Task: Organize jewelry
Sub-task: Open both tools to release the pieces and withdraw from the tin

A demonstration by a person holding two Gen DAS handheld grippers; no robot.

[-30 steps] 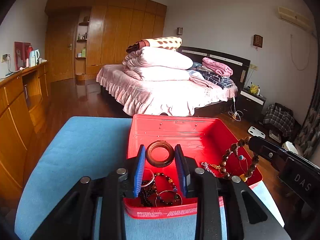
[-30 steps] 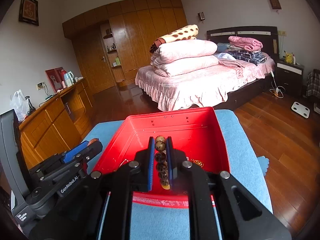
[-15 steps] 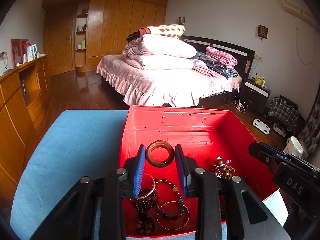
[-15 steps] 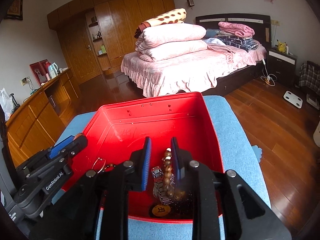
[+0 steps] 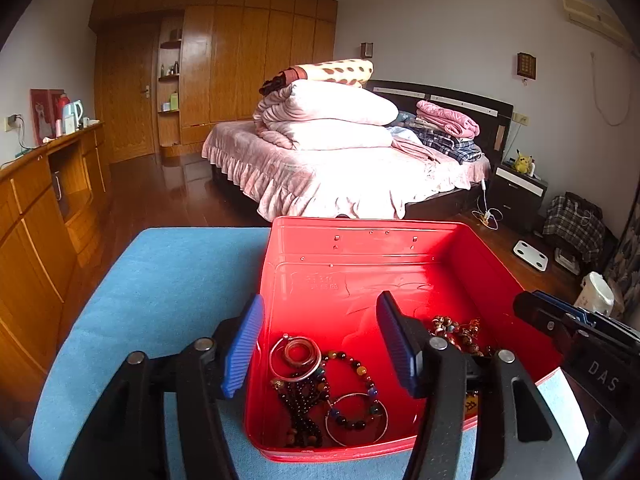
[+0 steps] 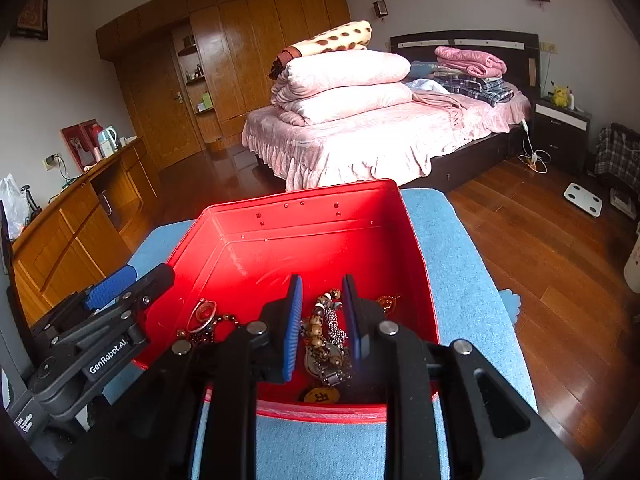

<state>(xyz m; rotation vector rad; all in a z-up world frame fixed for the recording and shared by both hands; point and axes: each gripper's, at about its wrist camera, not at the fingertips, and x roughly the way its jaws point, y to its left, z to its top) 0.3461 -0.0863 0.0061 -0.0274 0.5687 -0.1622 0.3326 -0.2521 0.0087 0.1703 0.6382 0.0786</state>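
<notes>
A red box (image 5: pixel 360 256) stands on a blue cloth (image 5: pixel 160 280). In it lie a brown wooden ring (image 5: pixel 297 354) inside a silver bangle, dark and coloured bead bracelets (image 5: pixel 352 392), and a brown bead string (image 5: pixel 456 330) at the right. My left gripper (image 5: pixel 320 344) is open and empty above the ring, its left finger outside the box wall. My right gripper (image 6: pixel 322 320) is open over the box (image 6: pixel 320 240), just above the dropped bead string and chain pile (image 6: pixel 324 336). The left gripper also shows in the right wrist view (image 6: pixel 108 292).
The box sits near the front right of the blue cloth (image 6: pixel 460 280). Beyond it are a wooden floor (image 6: pixel 540 248), a bed with piled bedding (image 5: pixel 332 152), a wooden cabinet (image 5: pixel 44 208) on the left and a wardrobe at the back.
My left gripper opened and the wooden ring dropped into the box. My right gripper opened wider, with the bead string lying in the box.
</notes>
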